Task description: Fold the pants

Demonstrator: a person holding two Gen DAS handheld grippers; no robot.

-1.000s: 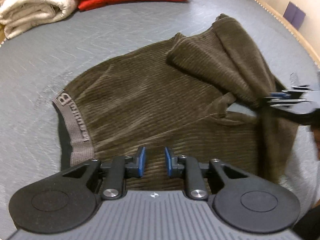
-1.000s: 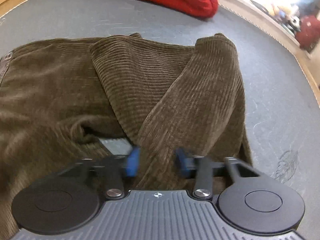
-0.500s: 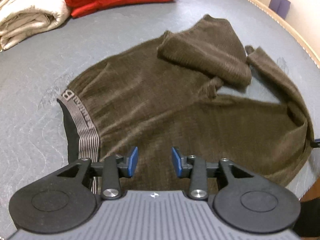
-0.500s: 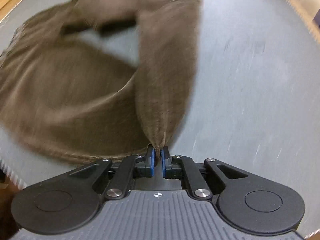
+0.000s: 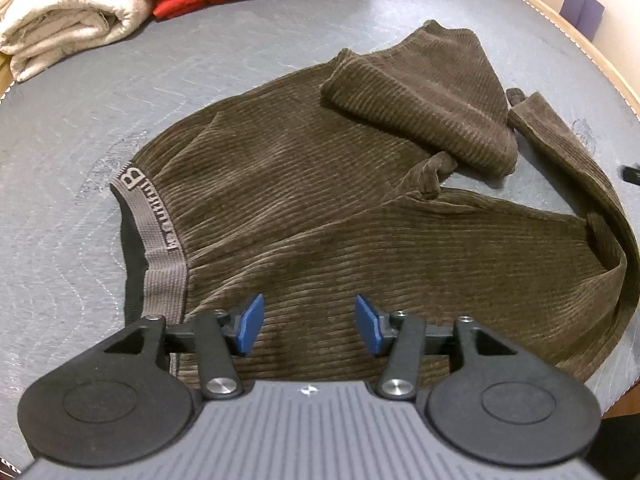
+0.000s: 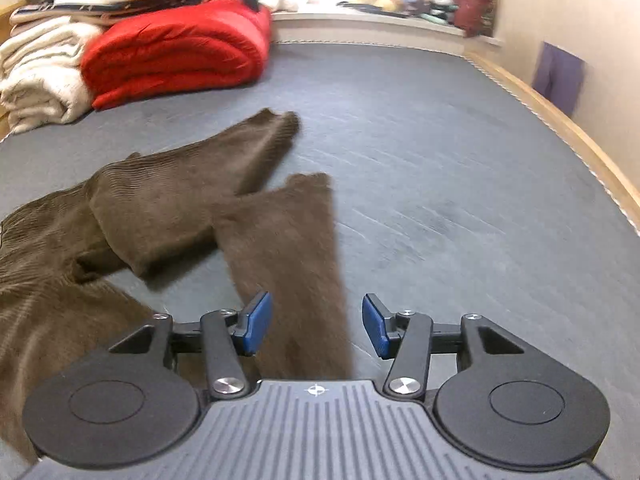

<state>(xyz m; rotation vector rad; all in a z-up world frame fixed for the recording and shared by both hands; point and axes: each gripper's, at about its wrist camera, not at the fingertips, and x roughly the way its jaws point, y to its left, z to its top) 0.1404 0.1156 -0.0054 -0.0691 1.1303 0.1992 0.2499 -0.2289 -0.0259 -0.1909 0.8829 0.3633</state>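
Left fingers: the left gripper [image 5: 306, 326] has its blue pads spread apart, holding nothing, poised low over the hip area, probably ready to pin or pinch the cloth.
Right fingers: the right gripper [image 6: 316, 330] is spread too, empty, straddling one leg without touching it.
Pants: the brown corduroy pants [image 5: 360, 216] lie on the grey bed [image 6: 460, 184], waistband [image 5: 160, 232] to the left, one leg doubled back on itself, the other splayed, so the legs likely need straightening first.
Background: red blanket [image 6: 176, 56] and cream blanket [image 5: 68, 12], well apart.
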